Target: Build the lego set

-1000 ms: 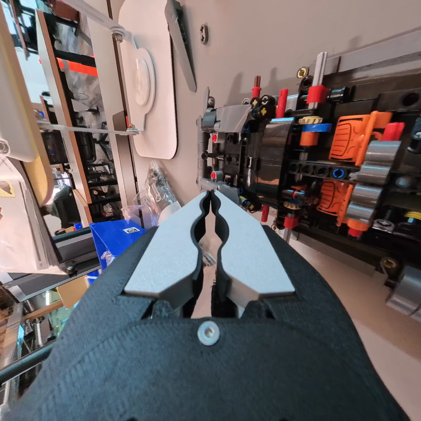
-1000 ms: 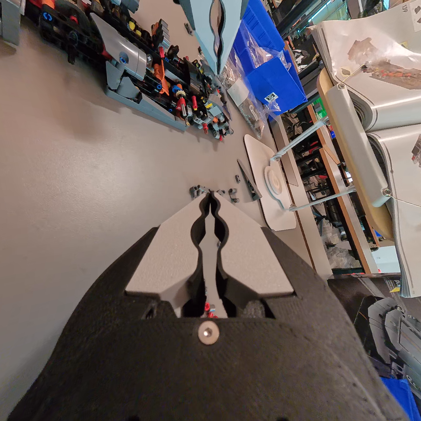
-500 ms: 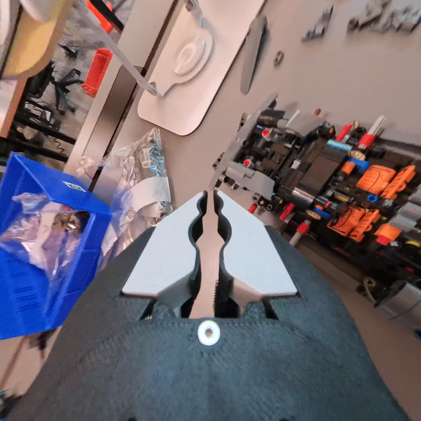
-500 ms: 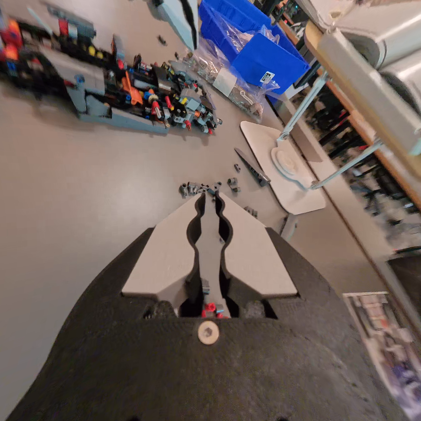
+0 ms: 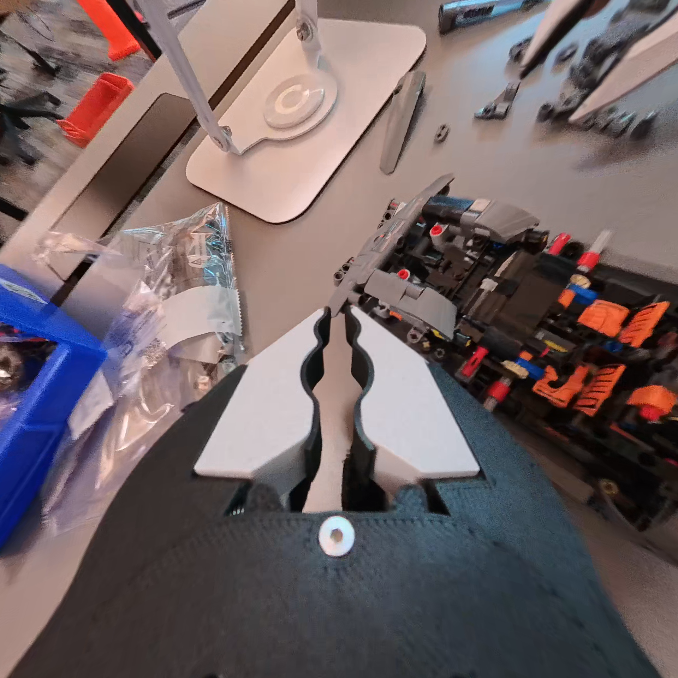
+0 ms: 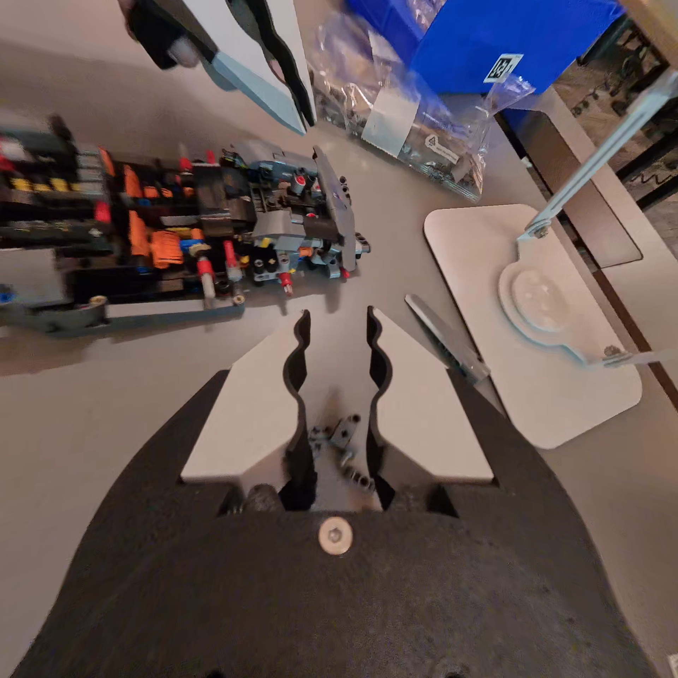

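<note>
Where clutter spreads, grey tabletop (image 6: 110, 422).

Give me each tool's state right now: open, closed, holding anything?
Left tool: open by a narrow gap, holding nothing; tips near the grey panel of the brick-built model.
Right tool: open wide, empty, above small grey loose parts.

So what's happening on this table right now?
A person works two handheld grippers over a grey table; neither holds anything. The left gripper, its jaws slightly parted, points at the grey front panel of a half-built black, grey and orange brick model. The right gripper is open wider above small loose grey brick pieces, beside a long grey blade-shaped piece.
</note>
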A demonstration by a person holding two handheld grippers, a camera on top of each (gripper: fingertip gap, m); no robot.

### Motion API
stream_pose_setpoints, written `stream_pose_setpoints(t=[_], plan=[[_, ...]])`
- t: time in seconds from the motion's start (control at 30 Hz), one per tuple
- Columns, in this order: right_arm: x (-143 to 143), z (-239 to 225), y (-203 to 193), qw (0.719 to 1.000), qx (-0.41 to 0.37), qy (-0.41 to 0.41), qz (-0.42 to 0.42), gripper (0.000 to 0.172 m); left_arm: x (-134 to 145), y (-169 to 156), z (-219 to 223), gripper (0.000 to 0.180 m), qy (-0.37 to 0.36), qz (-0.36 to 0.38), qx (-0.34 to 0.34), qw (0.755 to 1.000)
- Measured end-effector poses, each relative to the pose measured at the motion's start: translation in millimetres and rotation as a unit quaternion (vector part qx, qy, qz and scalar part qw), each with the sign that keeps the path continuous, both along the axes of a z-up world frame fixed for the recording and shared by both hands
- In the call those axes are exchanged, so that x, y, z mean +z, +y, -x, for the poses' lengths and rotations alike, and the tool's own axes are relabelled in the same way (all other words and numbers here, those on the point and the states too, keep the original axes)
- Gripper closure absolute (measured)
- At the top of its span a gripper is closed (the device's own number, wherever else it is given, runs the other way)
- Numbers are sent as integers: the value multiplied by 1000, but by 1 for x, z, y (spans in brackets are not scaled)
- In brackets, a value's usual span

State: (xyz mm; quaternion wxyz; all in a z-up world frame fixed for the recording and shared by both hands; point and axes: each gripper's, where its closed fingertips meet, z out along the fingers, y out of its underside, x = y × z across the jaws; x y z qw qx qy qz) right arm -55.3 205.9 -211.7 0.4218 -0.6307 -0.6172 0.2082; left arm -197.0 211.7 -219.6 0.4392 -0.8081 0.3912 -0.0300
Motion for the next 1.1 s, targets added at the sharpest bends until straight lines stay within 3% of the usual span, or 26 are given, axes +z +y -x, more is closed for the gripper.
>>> stream_pose_setpoints(t=[0.2,0.43,0.73,1.1], plan=[[-17,34,15,999,13,-31,-1,147,-14,6,2,173,83,-20,-14,996],[-26,46,23,998,21,-56,-12,155,-14,11,-4,176,85,-40,-25,995],[-13,45,23,992,47,-89,-69,163,-14,14,-6,179,102,-69,-25,992],[-19,55,18,996,61,-68,-23,162,-9,11,-5,180,102,-78,-21,992]])
